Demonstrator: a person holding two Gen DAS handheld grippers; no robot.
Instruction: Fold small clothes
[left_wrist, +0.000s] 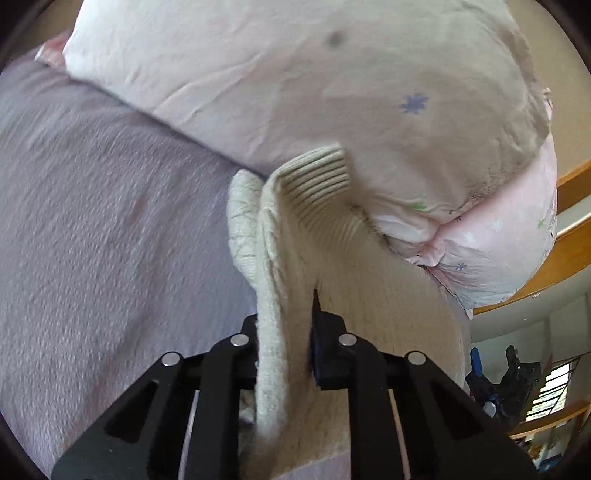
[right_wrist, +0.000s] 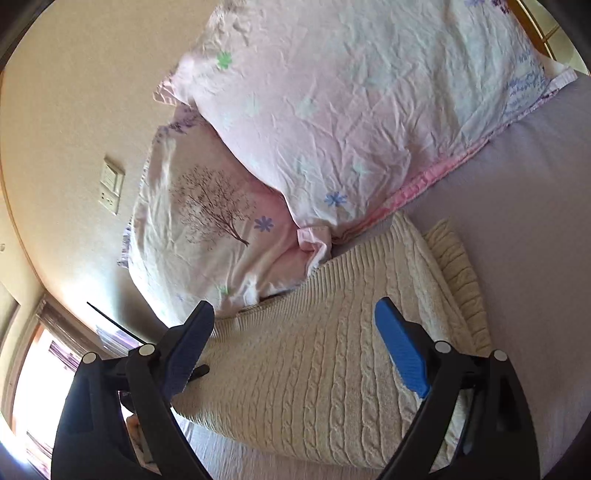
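A cream cable-knit sweater (right_wrist: 314, 369) lies on the lavender bedsheet (left_wrist: 92, 221), its far edge just beside two pink floral pillows (right_wrist: 332, 110). The left gripper (left_wrist: 284, 354) is clamped on a bunched fold of the sweater, ribbed cuff (left_wrist: 317, 177) sticking up beyond it. The right gripper (right_wrist: 295, 343) hangs over the knit, jaws spread wide, holding nothing.

Beige wall (right_wrist: 74, 110); lilac bedsheet (right_wrist: 535, 221); sunlit window (right_wrist: 33, 369)
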